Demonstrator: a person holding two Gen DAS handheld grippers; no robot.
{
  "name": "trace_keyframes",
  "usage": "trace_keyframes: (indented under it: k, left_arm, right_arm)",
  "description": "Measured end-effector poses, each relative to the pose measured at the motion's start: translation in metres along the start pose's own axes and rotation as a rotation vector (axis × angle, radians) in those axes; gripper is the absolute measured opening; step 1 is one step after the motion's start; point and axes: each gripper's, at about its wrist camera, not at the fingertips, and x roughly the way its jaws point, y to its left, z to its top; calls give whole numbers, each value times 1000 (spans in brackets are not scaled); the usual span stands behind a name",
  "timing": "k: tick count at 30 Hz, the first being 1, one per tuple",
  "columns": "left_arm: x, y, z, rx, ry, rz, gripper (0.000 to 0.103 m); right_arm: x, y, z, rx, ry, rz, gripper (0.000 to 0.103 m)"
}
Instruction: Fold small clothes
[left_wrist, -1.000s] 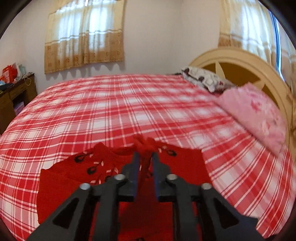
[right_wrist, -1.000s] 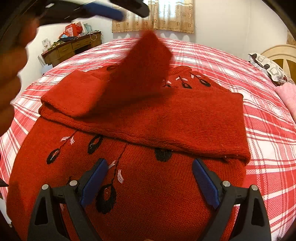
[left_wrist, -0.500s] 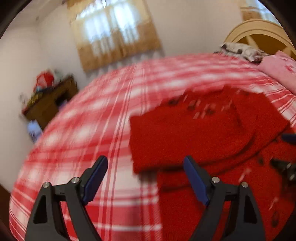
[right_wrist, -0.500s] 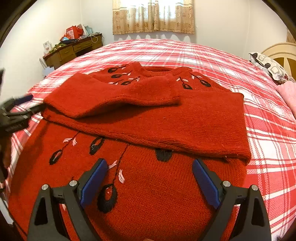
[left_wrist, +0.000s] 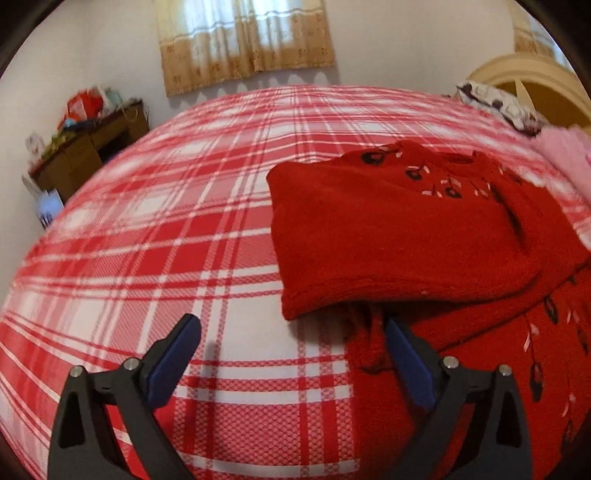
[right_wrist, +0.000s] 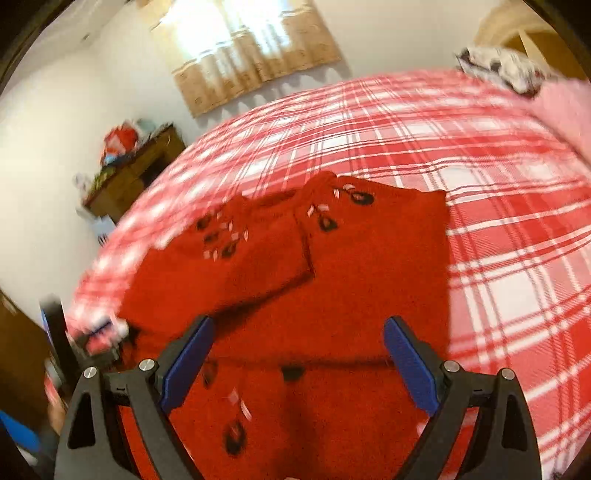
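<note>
The red sweater (left_wrist: 424, 236) lies flat on the bed (left_wrist: 207, 206), on the checked red and white cover, with both sleeves laid across the chest; I think this is done so that the body becomes a narrow rectangle, ready for the next fold. The left tongs (left_wrist: 291, 363) have just been opening and now stand spread wide, with only the cover and the sweater's side edge between the pads, nothing pinched; probably they hang there beside the side edge to take it next. The right tongs (right_wrist: 297, 363) are also spread and empty, hovering over the lower part of the sweater (right_wrist: 306, 295), maybe to take the hem. No brand, label or readable writing is visible; the sweater shows only a black and white knitted pattern.
</note>
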Motion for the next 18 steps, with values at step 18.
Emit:
trace_keyframes:
  k: [18]
  left_arm:
    - [6,18,-4,-97,4,-85,103]
  right_arm:
    - [58,-11,23,101,73,21,67]
